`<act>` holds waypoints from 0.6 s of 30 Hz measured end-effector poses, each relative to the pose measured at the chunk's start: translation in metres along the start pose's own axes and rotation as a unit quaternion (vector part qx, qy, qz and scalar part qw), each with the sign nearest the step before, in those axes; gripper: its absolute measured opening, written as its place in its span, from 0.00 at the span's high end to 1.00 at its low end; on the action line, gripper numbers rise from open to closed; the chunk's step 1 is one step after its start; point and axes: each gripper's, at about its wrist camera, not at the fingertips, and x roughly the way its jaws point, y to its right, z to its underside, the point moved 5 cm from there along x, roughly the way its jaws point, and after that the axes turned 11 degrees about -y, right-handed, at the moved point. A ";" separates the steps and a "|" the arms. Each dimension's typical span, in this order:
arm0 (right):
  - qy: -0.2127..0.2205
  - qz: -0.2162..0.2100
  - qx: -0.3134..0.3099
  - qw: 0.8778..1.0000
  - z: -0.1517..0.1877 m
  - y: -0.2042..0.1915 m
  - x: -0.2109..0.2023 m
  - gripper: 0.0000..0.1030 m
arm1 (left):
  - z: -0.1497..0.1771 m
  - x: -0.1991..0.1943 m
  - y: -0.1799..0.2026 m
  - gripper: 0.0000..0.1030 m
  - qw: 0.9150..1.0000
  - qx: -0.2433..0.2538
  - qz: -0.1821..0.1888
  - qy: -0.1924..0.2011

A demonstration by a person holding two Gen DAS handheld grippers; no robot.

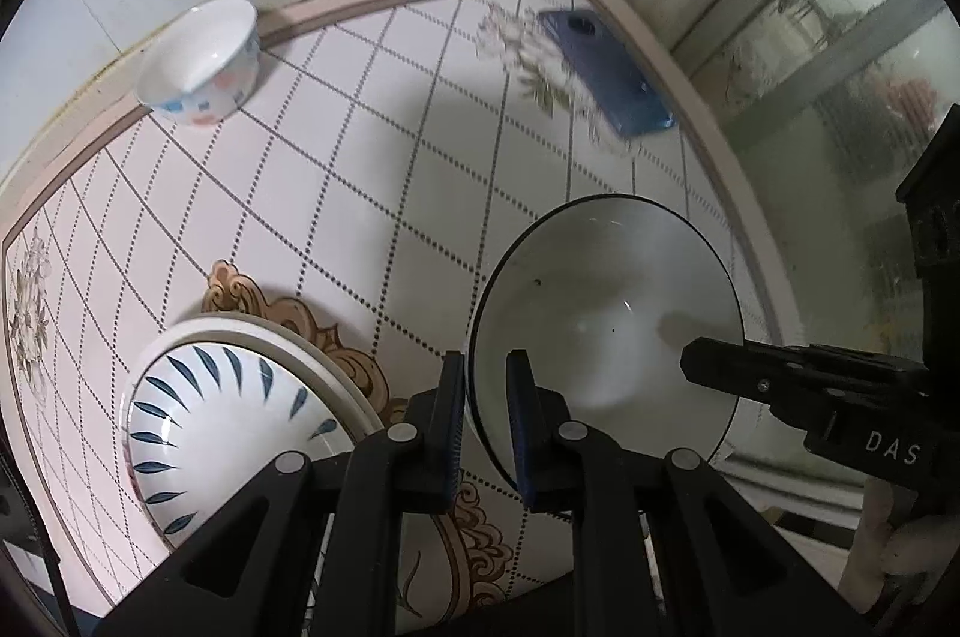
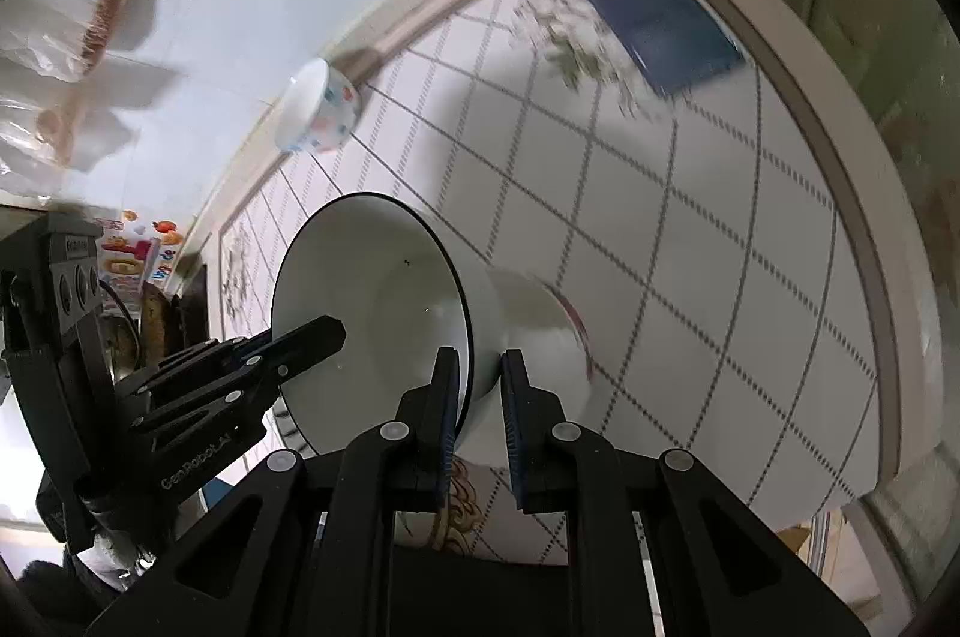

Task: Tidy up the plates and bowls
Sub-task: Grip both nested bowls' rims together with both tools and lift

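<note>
A white bowl with a thin dark rim (image 1: 606, 313) hangs tilted above the table, held from both sides. My left gripper (image 1: 486, 379) is shut on its near rim, one pad inside and one outside. My right gripper (image 1: 699, 358) reaches in from the right and grips the opposite rim. In the right wrist view the right gripper (image 2: 480, 373) pinches the same bowl (image 2: 372, 301) at its rim, with the left gripper (image 2: 330, 331) coming in from the left. A white bowl with blue leaf strokes (image 1: 228, 433) rests on a cream plate (image 1: 282, 334) below left.
A small white bowl with coloured spots (image 1: 201, 61) (image 2: 318, 106) stands by the wall at the table's back edge. A blue phone (image 1: 606, 73) (image 2: 660, 19) lies near the far right corner. The tiled-pattern table (image 1: 360, 157) (image 2: 660, 247) ends at a curved edge on the right.
</note>
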 end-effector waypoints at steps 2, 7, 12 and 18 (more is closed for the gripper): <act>-0.004 0.007 0.003 1.000 0.003 0.006 0.006 0.85 | 0.001 0.008 0.002 0.89 1.000 0.004 -0.006 -0.007; -0.013 0.016 0.014 1.000 0.005 0.018 0.018 0.85 | 0.002 0.022 0.006 0.89 1.000 0.012 -0.019 -0.018; -0.020 0.019 0.016 0.999 0.007 0.022 0.025 0.85 | 0.001 0.027 0.007 0.89 0.999 0.017 -0.029 -0.022; -0.026 0.022 0.017 0.999 0.007 0.023 0.030 0.85 | 0.000 0.034 0.004 0.89 0.999 0.015 -0.038 -0.032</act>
